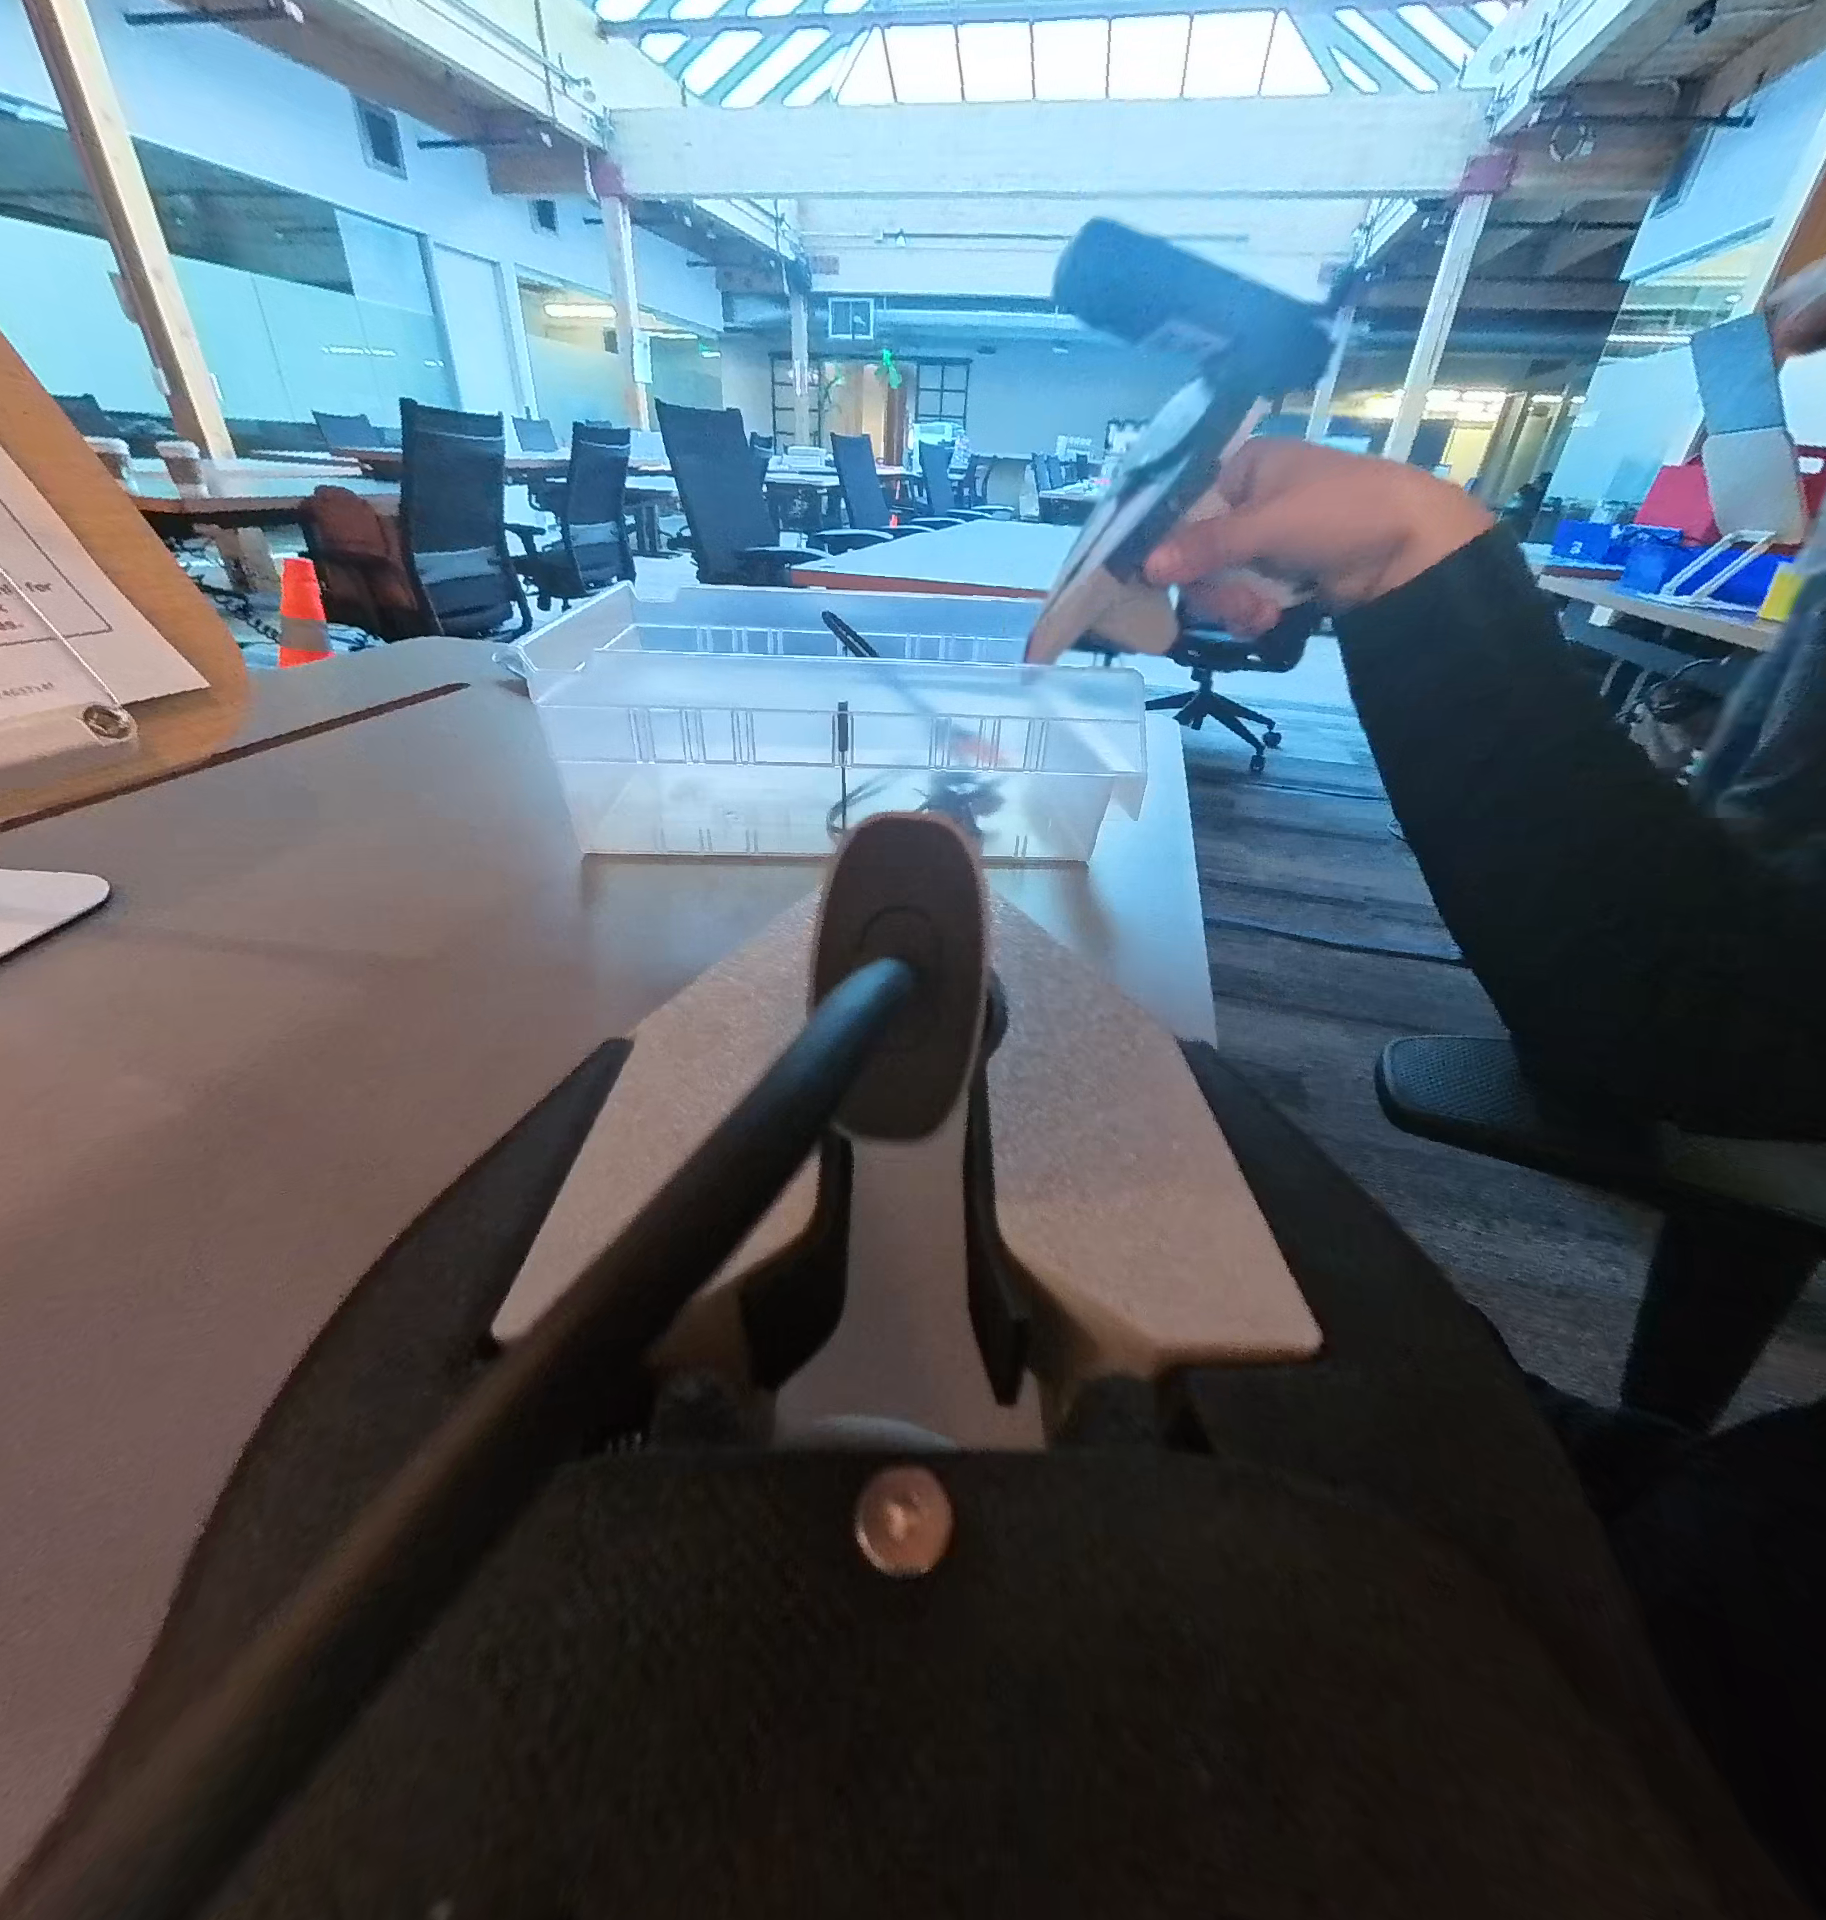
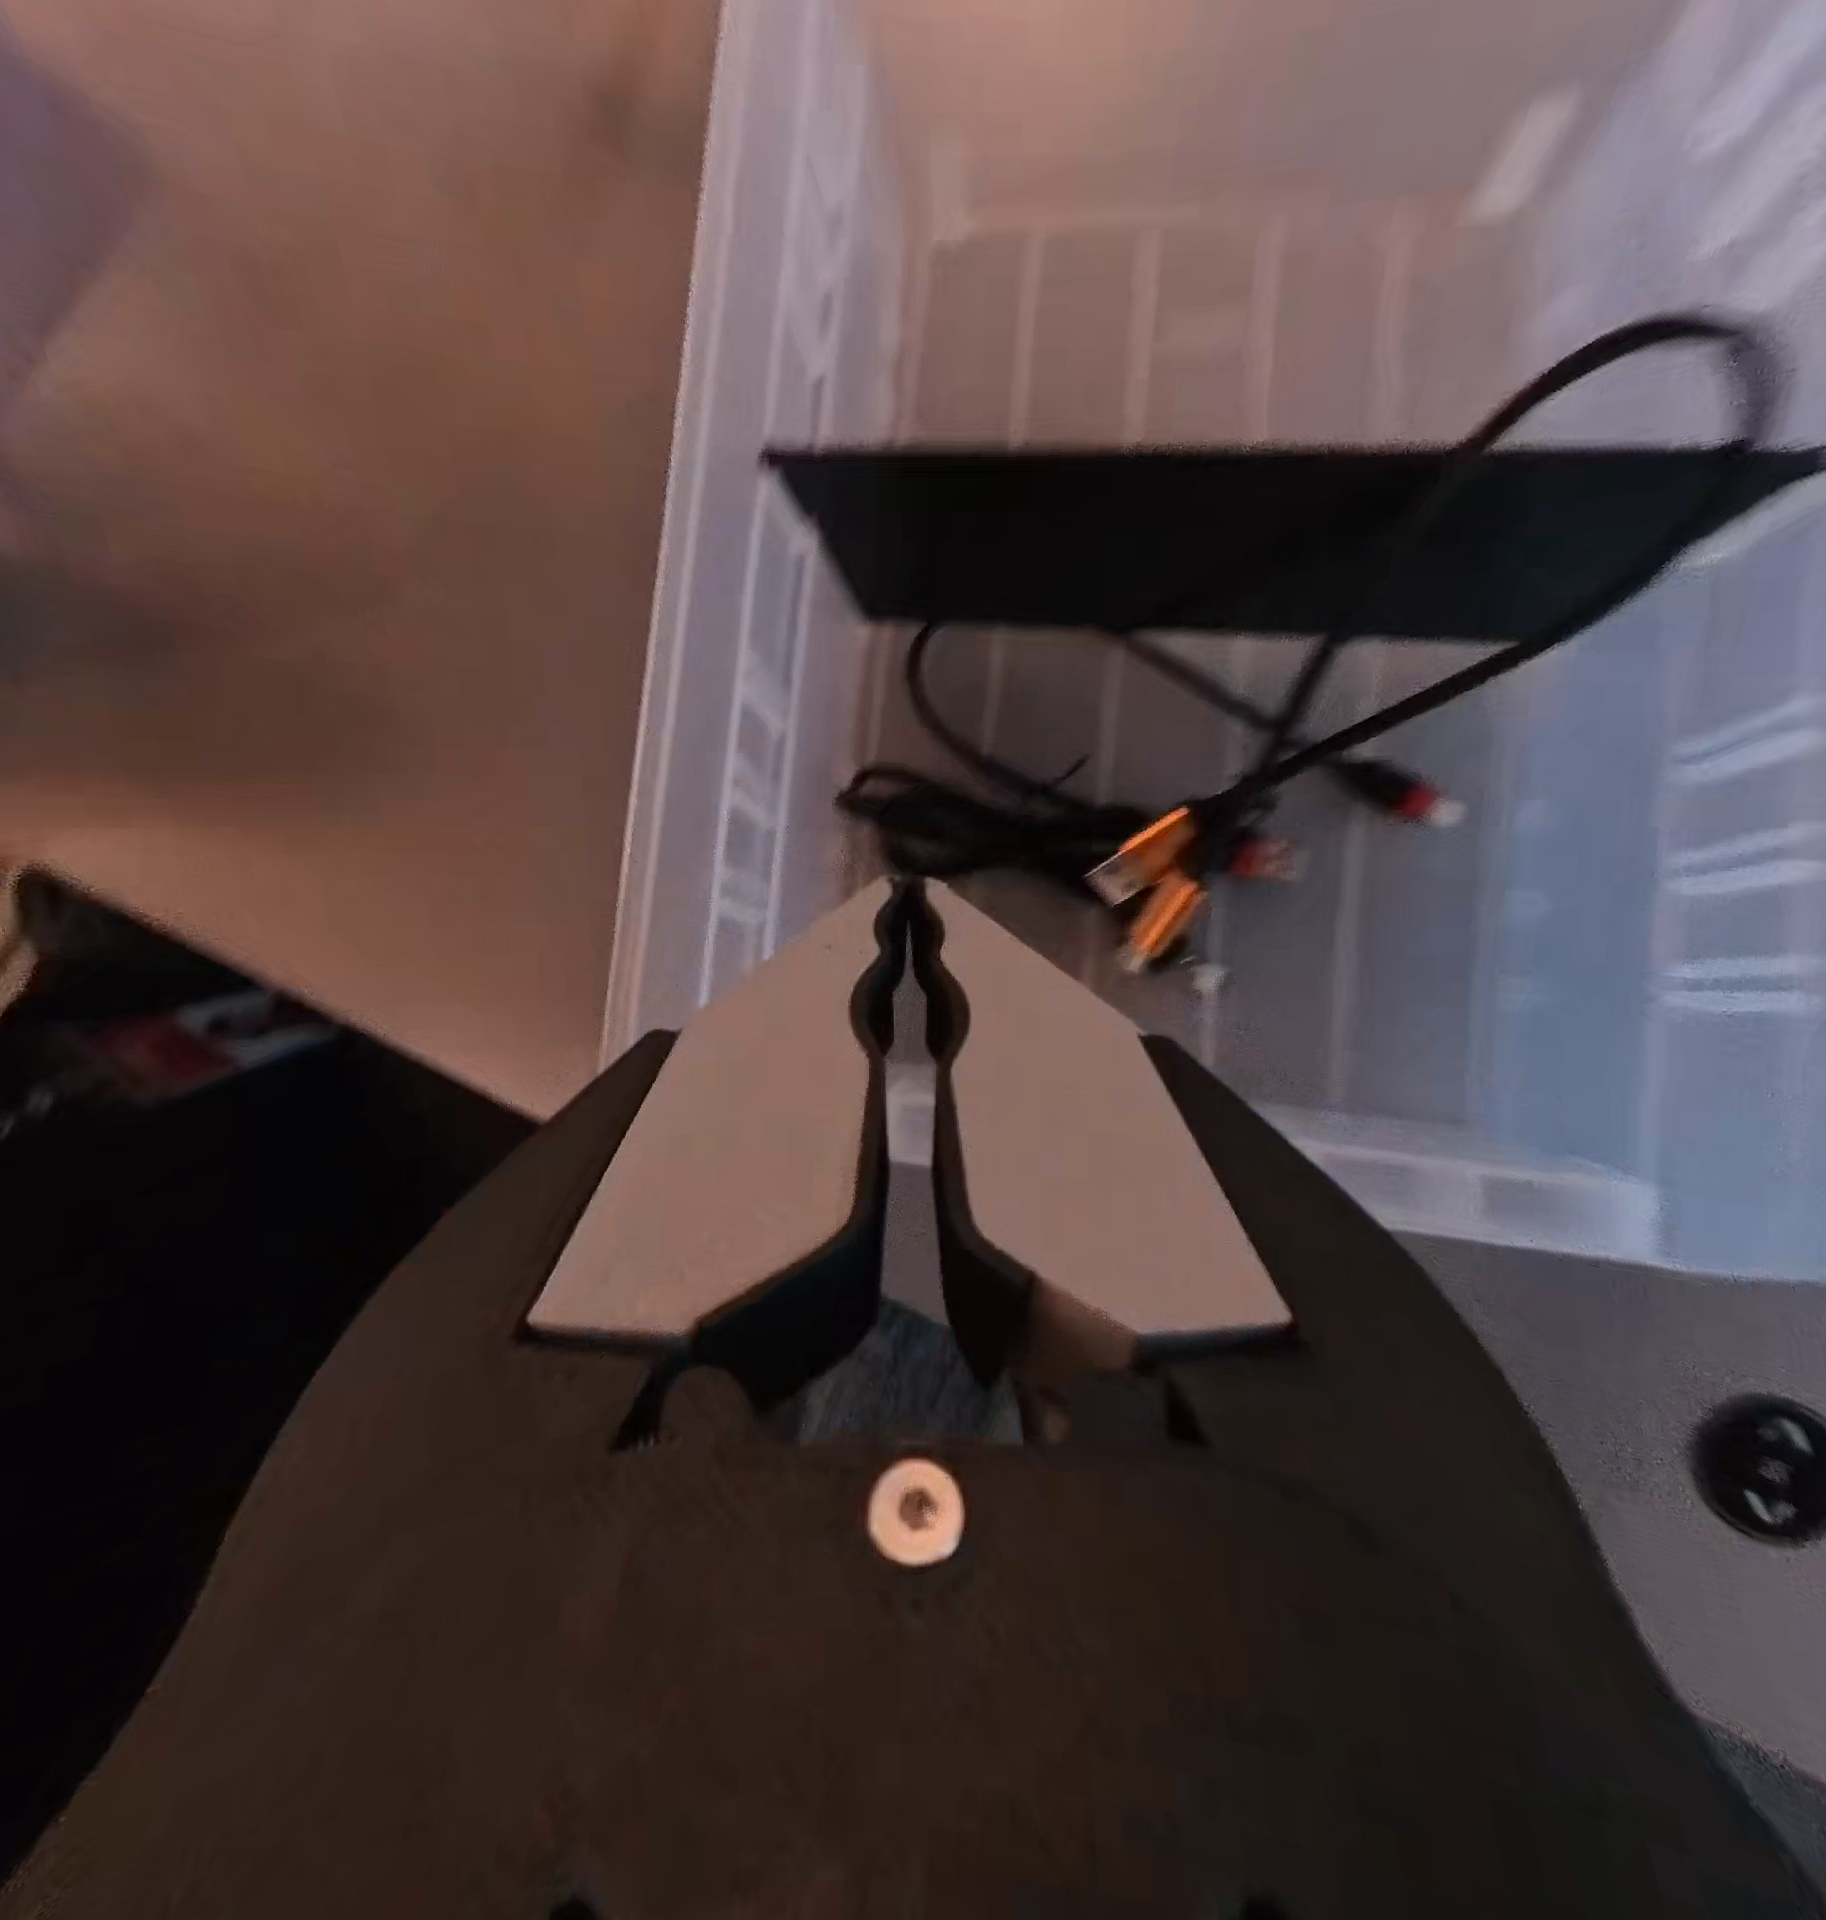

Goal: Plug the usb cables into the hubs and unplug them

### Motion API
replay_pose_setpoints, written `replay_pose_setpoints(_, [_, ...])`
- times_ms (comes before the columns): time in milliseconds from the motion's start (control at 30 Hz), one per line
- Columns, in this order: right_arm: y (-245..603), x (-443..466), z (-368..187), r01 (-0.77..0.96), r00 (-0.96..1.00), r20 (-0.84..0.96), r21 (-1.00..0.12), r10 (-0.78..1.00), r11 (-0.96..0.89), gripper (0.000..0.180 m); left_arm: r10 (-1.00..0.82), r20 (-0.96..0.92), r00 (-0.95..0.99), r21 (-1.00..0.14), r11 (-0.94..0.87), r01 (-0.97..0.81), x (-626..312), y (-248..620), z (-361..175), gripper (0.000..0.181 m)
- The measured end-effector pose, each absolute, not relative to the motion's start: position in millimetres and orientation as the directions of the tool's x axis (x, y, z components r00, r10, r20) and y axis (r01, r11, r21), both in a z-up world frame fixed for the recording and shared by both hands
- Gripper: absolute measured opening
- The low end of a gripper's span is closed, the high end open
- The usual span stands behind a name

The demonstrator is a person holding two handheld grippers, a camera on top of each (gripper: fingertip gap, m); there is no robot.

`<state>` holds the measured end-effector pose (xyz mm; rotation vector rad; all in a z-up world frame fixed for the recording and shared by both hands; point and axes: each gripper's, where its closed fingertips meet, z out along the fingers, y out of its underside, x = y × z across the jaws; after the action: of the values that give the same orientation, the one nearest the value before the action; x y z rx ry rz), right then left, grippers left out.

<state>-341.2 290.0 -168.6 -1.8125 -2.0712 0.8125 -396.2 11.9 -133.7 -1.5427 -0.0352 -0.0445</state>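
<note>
Here the left gripper (image 1: 904, 997) is clamped on a grey hub (image 1: 898, 977), held end-on to its camera just above the dark table (image 1: 265, 1039), with the hub's own black lead (image 1: 743, 1132) trailing back down toward the lower left. Holding it level and low looks like bracing: a judgement, but a hub kept steady off the table gives the other hand a fixed target to plug into.

The cables (image 2: 1054, 810) lie inside a clear plastic bin (image 1: 847, 769) at the far edge of the table, a loose black tangle with orange plugs (image 2: 1148, 883) and red ones (image 2: 1408, 800) at the ends, beside a flat black piece (image 2: 1283, 540) that stands across the bin (I cannot tell what it is, the view is smeared).

The right gripper (image 2: 904, 888) hangs over the bin, tilted steeply down, a hand (image 1: 1314, 520) wrapped around its handle and a dark sleeve (image 1: 1511, 779) running back to the right. Its fingers are pressed together at the tips with nothing visibly between them; the tips point at the near end of the tangle, close to it, though contact cannot be read from either view. So no cable is picked up yet and nothing is plugged into the hub
</note>
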Motion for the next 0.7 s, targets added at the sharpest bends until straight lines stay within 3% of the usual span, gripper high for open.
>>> replay_pose_setpoints(100, [261,-337,-193,0.872,-0.276,-0.208,-0.464,0.938,0.154,0.000,-0.081,0.073,0.994,-0.997,-0.009,0.073,-389,15,-137,0.014])
replay_pose_setpoints(167, [245,-347,-194,0.860,-0.325,-0.171,-0.462,0.930,0.216,0.000,-0.149,0.178,0.973,-0.972,-0.179,0.151,-385,23,-157,0.015])
replay_pose_setpoints(300, [207,-366,-169,0.780,-0.424,-0.175,-0.568,0.889,0.260,0.001,-0.184,0.250,0.951,-0.848,-0.516,0.123,-381,28,-190,0.015])
replay_pose_setpoints(400, [209,-384,-133,0.701,-0.350,-0.115,-0.690,0.930,0.178,0.009,-0.268,0.253,0.930,-0.800,-0.599,0.045,-368,26,-179,0.015])
replay_pose_setpoints(467, [180,-390,-98,0.582,-0.421,-0.140,-0.800,0.896,0.148,0.013,-0.346,0.251,0.904,-0.778,-0.627,-0.024,-353,21,-167,0.015])
replay_pose_setpoints(567, [102,-376,-56,0.393,-0.671,-0.163,-0.906,0.723,0.161,0.020,-0.440,0.199,0.876,-0.736,-0.657,-0.163,-335,13,-159,0.015])
replay_pose_setpoints(700, [12,-350,-62,0.363,-0.861,-0.225,-0.900,0.457,0.240,0.033,-0.441,0.156,0.884,-0.727,-0.658,-0.199,-323,20,-149,0.015])
